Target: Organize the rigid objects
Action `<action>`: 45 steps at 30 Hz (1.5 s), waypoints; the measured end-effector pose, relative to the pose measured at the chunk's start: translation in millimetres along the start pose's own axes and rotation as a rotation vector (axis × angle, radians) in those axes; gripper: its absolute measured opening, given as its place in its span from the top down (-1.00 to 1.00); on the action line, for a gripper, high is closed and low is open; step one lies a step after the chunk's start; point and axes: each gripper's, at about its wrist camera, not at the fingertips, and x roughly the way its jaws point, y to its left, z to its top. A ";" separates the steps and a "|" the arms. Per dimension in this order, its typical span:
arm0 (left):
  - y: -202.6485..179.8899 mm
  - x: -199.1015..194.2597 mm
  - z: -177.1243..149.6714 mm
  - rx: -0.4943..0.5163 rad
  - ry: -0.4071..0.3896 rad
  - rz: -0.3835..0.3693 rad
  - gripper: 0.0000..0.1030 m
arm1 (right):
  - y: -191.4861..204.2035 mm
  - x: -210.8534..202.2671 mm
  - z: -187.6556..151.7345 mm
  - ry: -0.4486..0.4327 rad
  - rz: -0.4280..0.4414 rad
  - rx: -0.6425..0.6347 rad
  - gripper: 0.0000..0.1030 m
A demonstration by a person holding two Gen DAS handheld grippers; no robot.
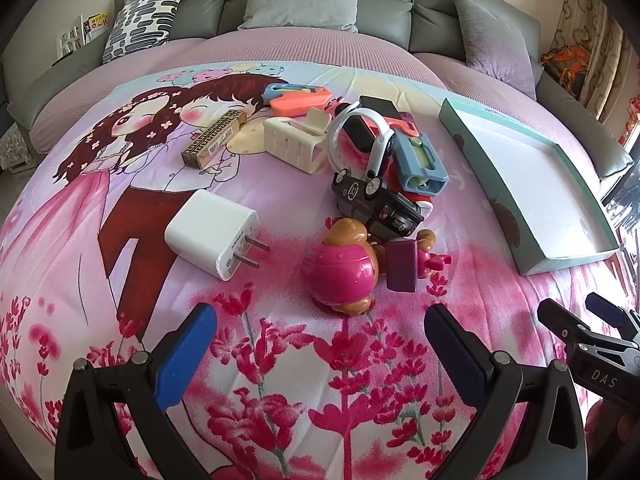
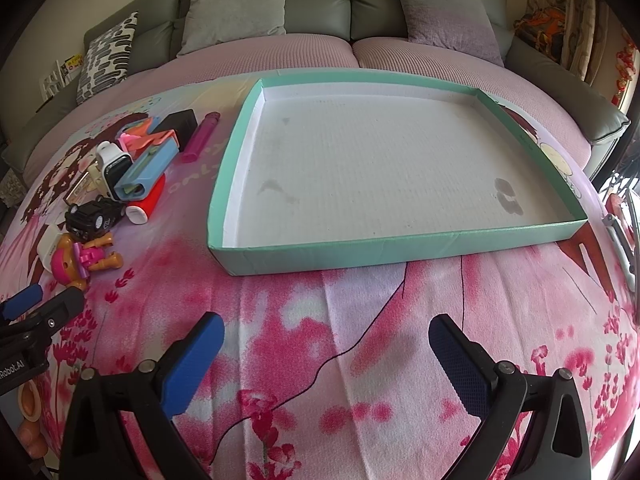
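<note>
Left gripper (image 1: 320, 336) jaws spread wide, holding nothing. Hard plastic doll (image 1: 344, 268), glossy pink helmet, at 12 o'clock just beyond the fingertips, on the quilt (image 1: 280, 380). Smooth white charger (image 1: 212, 234) at 11 o'clock, toy car (image 1: 376, 200) and piled items further out. Right gripper (image 2: 326, 340) jaws likewise wide, unloaded. Shallow teal cardboard tray (image 2: 400, 246), white inside, at 12 o'clock, apart from the fingertips.

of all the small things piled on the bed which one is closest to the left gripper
The pink-helmeted toy dog. It lies just ahead of the open left gripper, nearer than the white charger, the black toy car and everything behind them.
</note>
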 end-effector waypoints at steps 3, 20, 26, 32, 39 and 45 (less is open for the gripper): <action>-0.7 0.1 -0.3 0.000 0.001 -0.001 -1.00 | 0.3 0.0 0.1 0.001 0.000 0.000 -1.00; -2.3 0.0 -1.2 0.002 0.003 -0.003 -1.00 | 0.0 0.6 -0.3 0.001 0.001 0.000 -1.00; -2.7 -0.1 -1.6 0.002 0.003 -0.005 -1.00 | -0.3 0.5 -0.1 0.002 0.002 0.000 -1.00; -1.8 -1.2 -1.7 0.001 0.003 -0.009 -1.00 | -0.2 0.4 -0.2 0.002 0.002 0.000 -1.00; -1.8 -1.5 -1.8 0.000 0.003 -0.010 -1.00 | 0.0 -0.1 0.1 0.003 0.002 0.001 -1.00; -0.9 -4.1 -0.7 -0.005 0.001 -0.022 -1.00 | 0.6 -0.2 1.1 0.002 0.002 0.001 -1.00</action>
